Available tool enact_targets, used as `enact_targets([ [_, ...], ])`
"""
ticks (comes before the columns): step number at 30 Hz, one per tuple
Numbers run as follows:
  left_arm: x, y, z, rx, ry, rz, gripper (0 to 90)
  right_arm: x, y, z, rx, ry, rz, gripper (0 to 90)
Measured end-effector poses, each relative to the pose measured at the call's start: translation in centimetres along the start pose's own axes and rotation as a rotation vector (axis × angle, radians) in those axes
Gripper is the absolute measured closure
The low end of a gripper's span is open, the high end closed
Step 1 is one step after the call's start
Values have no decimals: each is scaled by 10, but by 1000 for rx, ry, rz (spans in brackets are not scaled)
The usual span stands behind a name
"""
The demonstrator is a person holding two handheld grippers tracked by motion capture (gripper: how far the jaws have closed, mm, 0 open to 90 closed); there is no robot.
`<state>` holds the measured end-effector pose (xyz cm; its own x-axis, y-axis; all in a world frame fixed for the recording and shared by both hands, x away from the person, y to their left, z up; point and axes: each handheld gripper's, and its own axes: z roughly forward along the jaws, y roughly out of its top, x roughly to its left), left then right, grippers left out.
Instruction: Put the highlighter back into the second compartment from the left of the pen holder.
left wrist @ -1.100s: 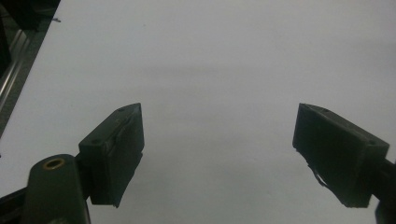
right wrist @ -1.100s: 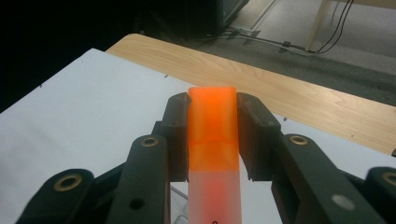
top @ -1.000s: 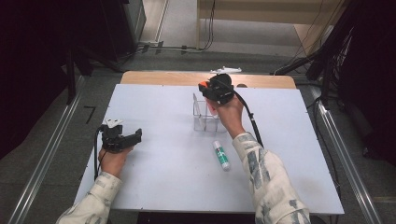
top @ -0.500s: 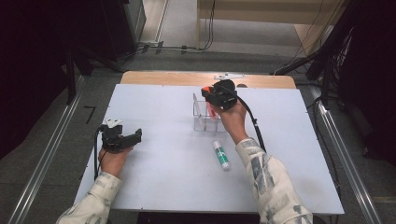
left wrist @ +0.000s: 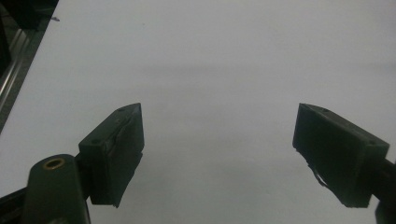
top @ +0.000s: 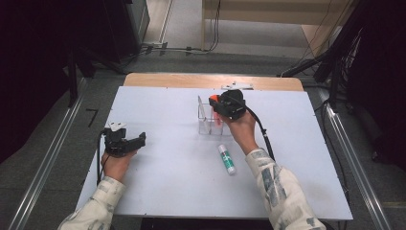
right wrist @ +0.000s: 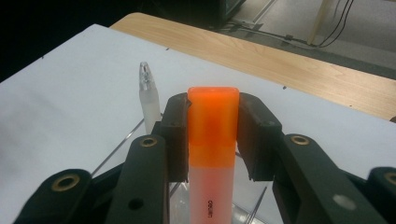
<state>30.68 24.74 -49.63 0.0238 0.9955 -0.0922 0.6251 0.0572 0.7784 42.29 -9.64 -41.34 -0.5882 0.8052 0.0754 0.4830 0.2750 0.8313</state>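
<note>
The orange highlighter point(right wrist: 212, 154) sits pinched between the pads of the right claw point(right wrist: 213, 122), cap end pointing away from the hand, its long axis in line with the jaws. Just beneath it is the clear holder point(top: 207, 120), in the far middle of the table point(top: 158, 191), where a white pen point(right wrist: 148, 100) already stands upright. The coming move probably depends on keeping the highlighter steep above an open compartment. A green-capped glue stick point(top: 227, 158) lies near the right forearm. The left claw point(left wrist: 219, 149) rests spread and empty at the near left.
</note>
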Motion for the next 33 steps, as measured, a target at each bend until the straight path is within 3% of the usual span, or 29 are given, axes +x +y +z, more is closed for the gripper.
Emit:
enact_targets([
  [14,-1,0,1,0,3,-2,169,-1,-13,-2,32,-6,-21,616],
  [22,-1,0,1,-1,4,0,169,-3,-16,-5,38,6,-11,537],
  [33,-1,0,1,2,5,3,169,-8,-25,-26,0,10,-1,449],
])
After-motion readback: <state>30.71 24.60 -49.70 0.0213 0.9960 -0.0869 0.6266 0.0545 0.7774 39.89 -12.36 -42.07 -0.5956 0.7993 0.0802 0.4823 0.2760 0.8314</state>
